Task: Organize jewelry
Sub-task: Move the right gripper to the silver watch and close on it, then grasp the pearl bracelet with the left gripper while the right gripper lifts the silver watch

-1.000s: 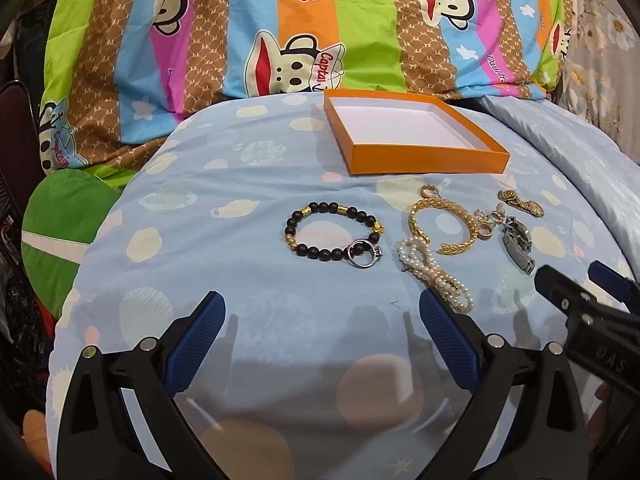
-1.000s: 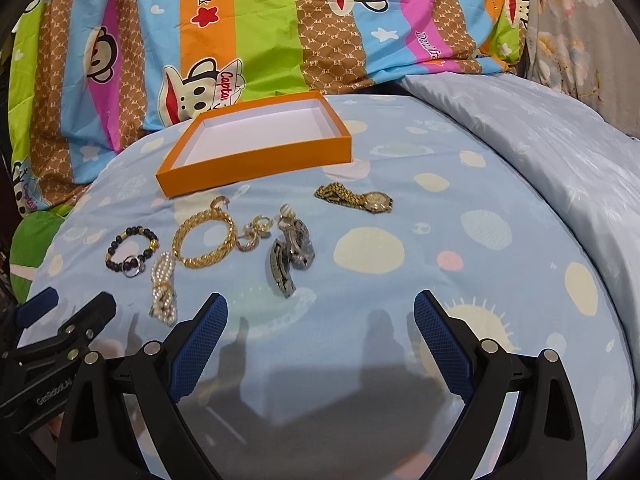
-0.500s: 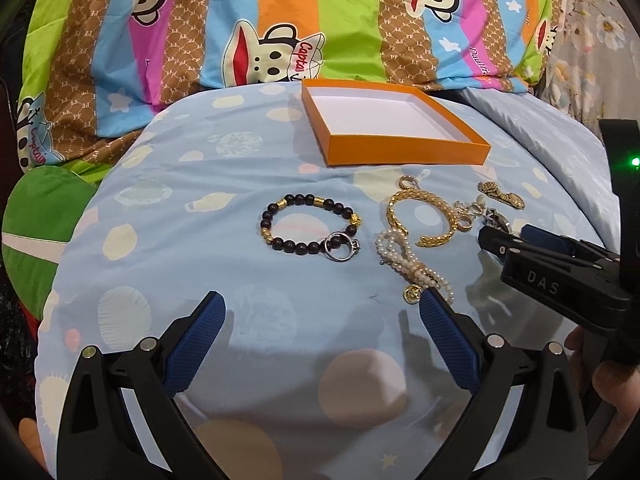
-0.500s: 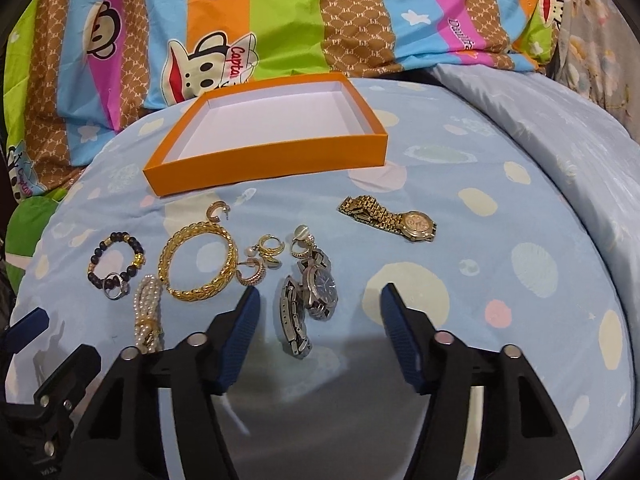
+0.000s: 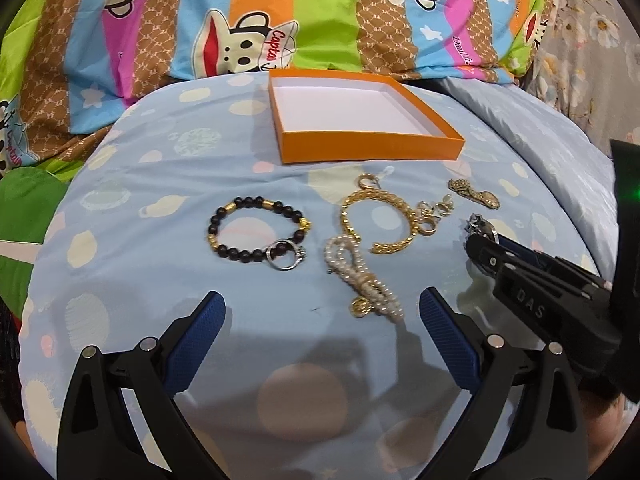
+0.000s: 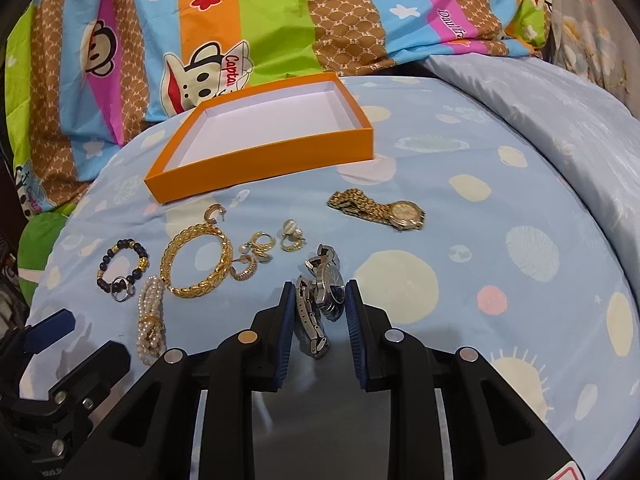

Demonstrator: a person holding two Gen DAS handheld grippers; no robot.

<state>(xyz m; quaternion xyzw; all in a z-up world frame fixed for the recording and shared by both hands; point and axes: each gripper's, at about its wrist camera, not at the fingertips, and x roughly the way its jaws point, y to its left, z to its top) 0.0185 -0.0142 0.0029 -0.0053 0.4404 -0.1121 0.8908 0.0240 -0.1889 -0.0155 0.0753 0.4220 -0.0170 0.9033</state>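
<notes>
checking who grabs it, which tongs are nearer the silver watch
Right. The right tongs straddle the silver watch, a finger on each side. The left tongs hang open well to its left, nearer the pearl bracelet.

In the left wrist view the right hand-held gripper at 3 o'clock covers nearly all of the silver watch; only a sliver of metal shows past its tip. In the right wrist view the lower end of that watch's band dips behind the blue pads, so whether they touch it cannot be told. The left hand-held gripper at 8 o'clock is cut off by the frame edge. The small earrings are too tiny to count.
</notes>
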